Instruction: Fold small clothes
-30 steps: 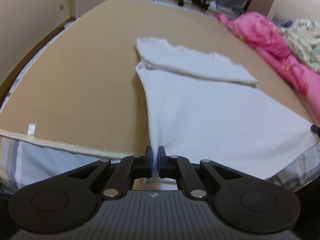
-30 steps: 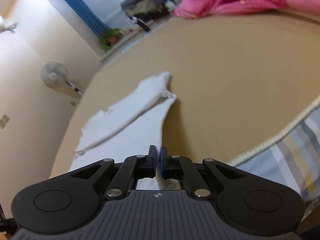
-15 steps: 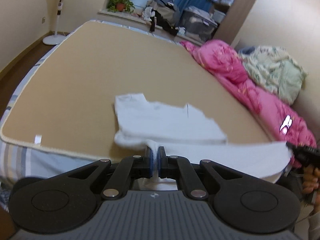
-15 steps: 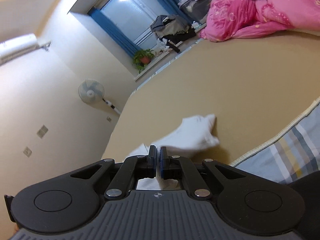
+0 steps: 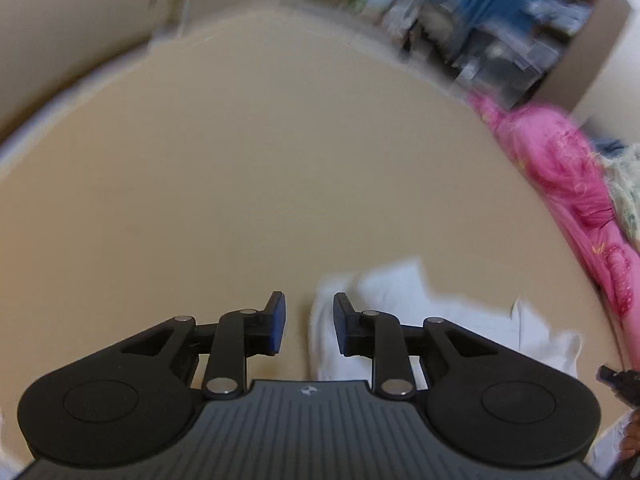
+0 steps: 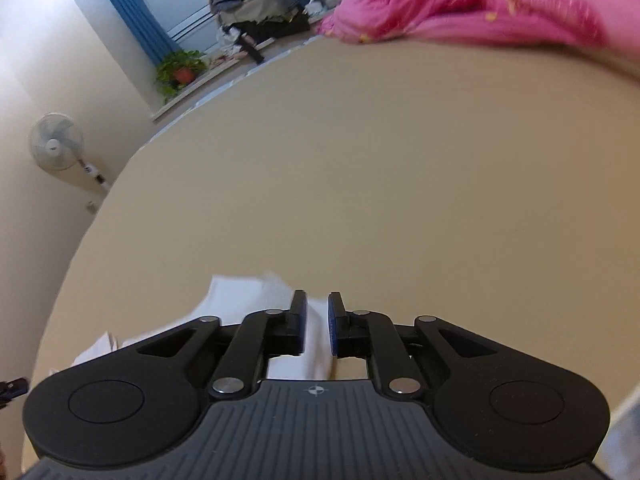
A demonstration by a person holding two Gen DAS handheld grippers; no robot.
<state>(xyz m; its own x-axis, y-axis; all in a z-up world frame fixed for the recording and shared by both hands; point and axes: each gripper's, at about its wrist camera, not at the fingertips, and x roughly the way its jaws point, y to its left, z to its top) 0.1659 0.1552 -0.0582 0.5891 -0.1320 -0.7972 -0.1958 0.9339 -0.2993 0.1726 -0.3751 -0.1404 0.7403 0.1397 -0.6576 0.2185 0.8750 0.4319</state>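
Note:
A white garment (image 5: 404,300) lies folded on the tan bed cover (image 5: 240,184), just under and to the right of my left gripper (image 5: 308,320). The left gripper is open, with the garment's left edge below the gap. In the right wrist view the same white garment (image 6: 248,296) lies under and to the left of my right gripper (image 6: 317,322), which is open with white cloth showing below the gap. Neither gripper holds the cloth. The left view is blurred by motion.
A pink quilt (image 5: 568,184) is heaped along the bed's right side and shows in the right wrist view (image 6: 460,0) at the far edge. A standing fan (image 6: 56,144), a potted plant (image 6: 180,72) and piled belongings (image 6: 256,12) stand beyond the bed.
Both grippers carried the garment's near hem up and forward over the folded part, then opened and let it go. The cloth now lies doubled beneath them.

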